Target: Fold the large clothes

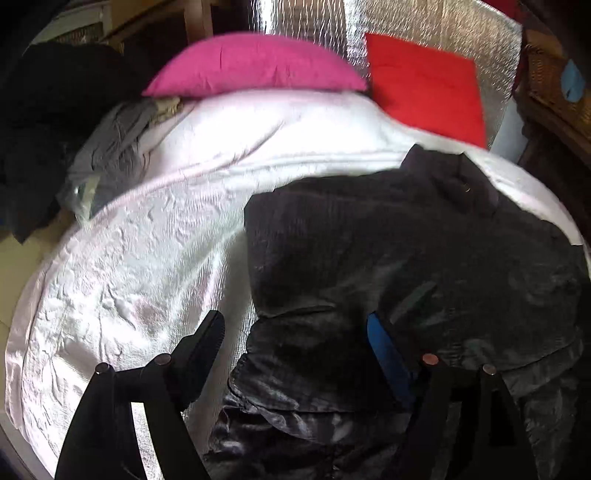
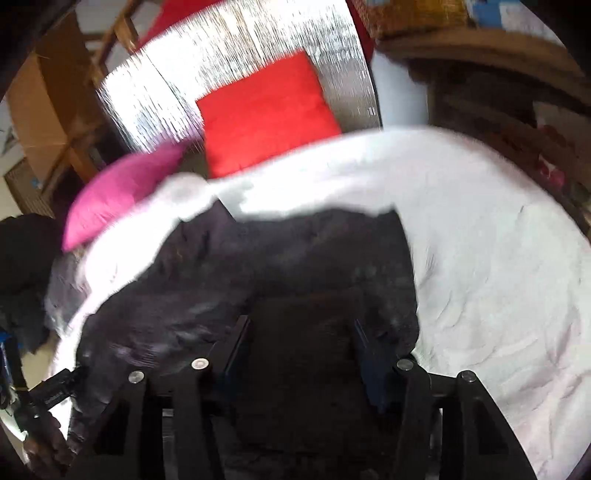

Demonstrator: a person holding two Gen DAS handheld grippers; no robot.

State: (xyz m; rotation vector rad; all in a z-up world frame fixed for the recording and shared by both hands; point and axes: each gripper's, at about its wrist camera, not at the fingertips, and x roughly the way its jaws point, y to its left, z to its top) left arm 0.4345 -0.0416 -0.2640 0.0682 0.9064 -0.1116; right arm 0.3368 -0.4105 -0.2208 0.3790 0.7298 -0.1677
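A dark, shiny jacket (image 1: 388, 240) lies spread on the white bedspread (image 1: 147, 258), collar towards the pillows. My left gripper (image 1: 295, 339) stands open and wide over the jacket's near left part, with the black finger (image 1: 207, 339) above the bedspread and the blue-padded finger (image 1: 384, 354) above the fabric. In the blurred right wrist view, the jacket (image 2: 295, 251) fills the middle. My right gripper (image 2: 301, 343) hangs low over it with its jaws apart. Dark cloth shows in the gap, and neither pad visibly presses on it.
A pink pillow (image 1: 255, 66) and a red pillow (image 1: 424, 85) lean on a silver foil sheet (image 1: 424, 22) at the bed's head. Grey clothes (image 1: 110, 147) and dark clothes (image 1: 55, 110) are piled at the left. Wicker and wooden furniture (image 1: 554, 81) stands right. A hand (image 2: 48, 443) shows at lower left.
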